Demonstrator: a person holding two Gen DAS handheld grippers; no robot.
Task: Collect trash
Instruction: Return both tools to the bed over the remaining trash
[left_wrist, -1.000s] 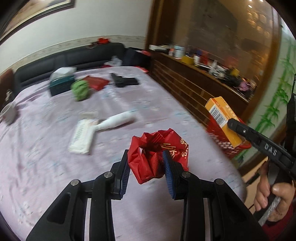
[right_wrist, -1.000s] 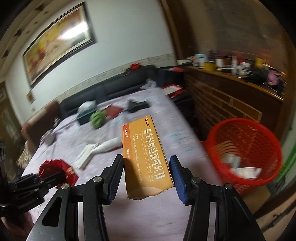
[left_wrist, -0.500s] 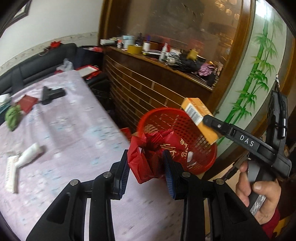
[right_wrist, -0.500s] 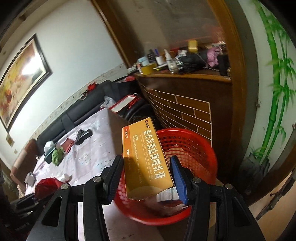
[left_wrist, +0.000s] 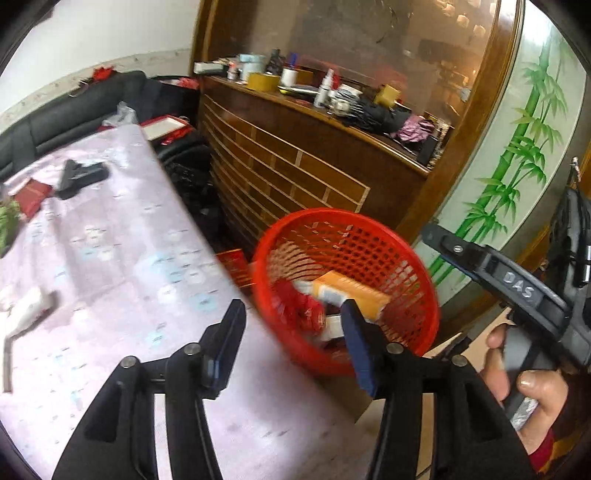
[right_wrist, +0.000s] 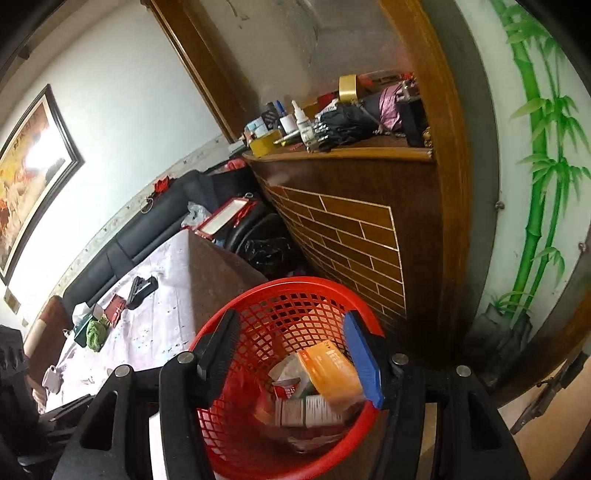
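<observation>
Since the earlier frames both grippers have swung from over the table to the red basket (right_wrist: 295, 369), and the red wrapper (left_wrist: 301, 308) and orange box (right_wrist: 328, 369) have left their jaws. Nearest, the left gripper (left_wrist: 291, 339) has its jaws opening with nothing between the pads; the right gripper (right_wrist: 291, 354) likewise is opening and empty, poised above the basket mouth. Below, the box lies inside the basket at about 1 o'clock of its floor, tilted, its long axis running from 10 to 4 o'clock in the left wrist view; the wrapper sits at 9 o'clock of it. To finish well, let the jaws part fully before withdrawing, so nothing snags. Farther off, the table (left_wrist: 110, 258) carries remaining items at 10 o'clock.
</observation>
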